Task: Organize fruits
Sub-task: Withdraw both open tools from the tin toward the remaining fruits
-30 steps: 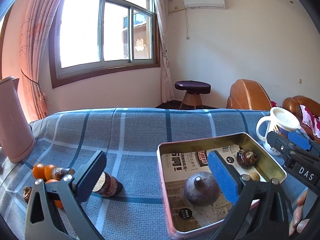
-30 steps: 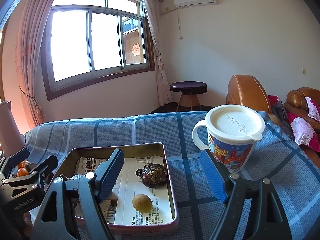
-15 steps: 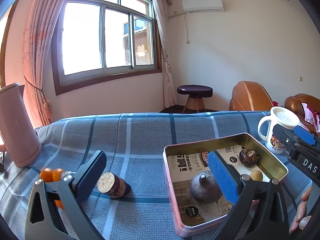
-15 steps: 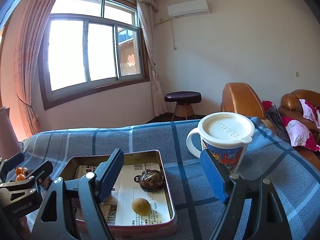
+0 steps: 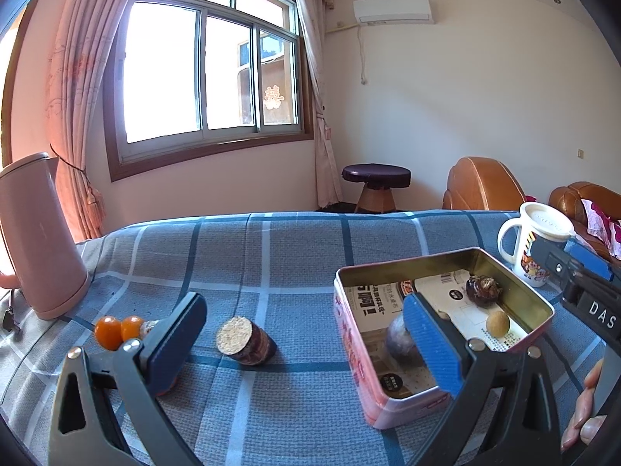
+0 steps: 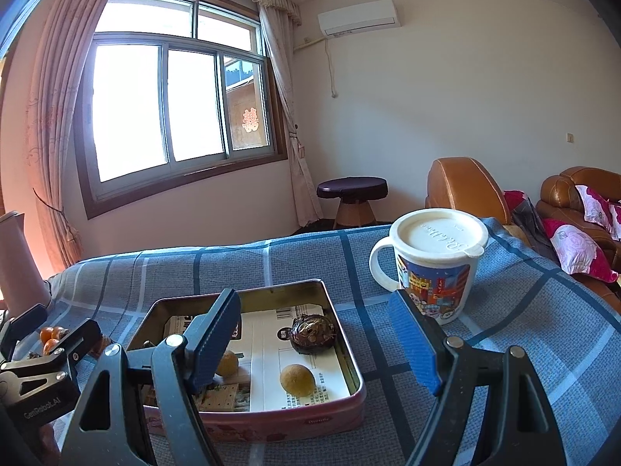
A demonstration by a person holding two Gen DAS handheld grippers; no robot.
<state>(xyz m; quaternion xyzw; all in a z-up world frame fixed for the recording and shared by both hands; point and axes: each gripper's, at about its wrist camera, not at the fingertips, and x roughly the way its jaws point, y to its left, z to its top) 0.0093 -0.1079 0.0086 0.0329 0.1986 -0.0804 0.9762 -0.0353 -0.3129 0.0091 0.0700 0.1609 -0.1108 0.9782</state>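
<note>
My left gripper point(image 5: 300, 310) is open and empty, hovering low over the blue checked cloth. Between its fingers lies a cut brown stalk piece point(image 5: 246, 338). Small orange fruits point(image 5: 116, 330) sit behind its left finger. A metal tin point(image 5: 535, 303) lined with paper holds a dark round fruit point(image 5: 396, 339), a shiny brown fruit point(image 5: 483, 289) and a small tan fruit point(image 5: 498, 323). My right gripper point(image 6: 314, 303) is open and empty, just in front of the tin point(image 6: 349, 353), where I see the brown fruit point(image 6: 312, 330) and two tan fruits point(image 6: 298, 379).
A lidded white mug point(image 6: 434, 268) stands right of the tin, close to my right finger. A pink kettle point(image 5: 39, 237) stands at the far left of the cloth. Brown leather chairs and a stool lie beyond the table's far edge.
Both grippers have drawn back a little from the tin, so the fruits and mug look slightly farther off. Both pairs of jaws stay as wide as before.
</note>
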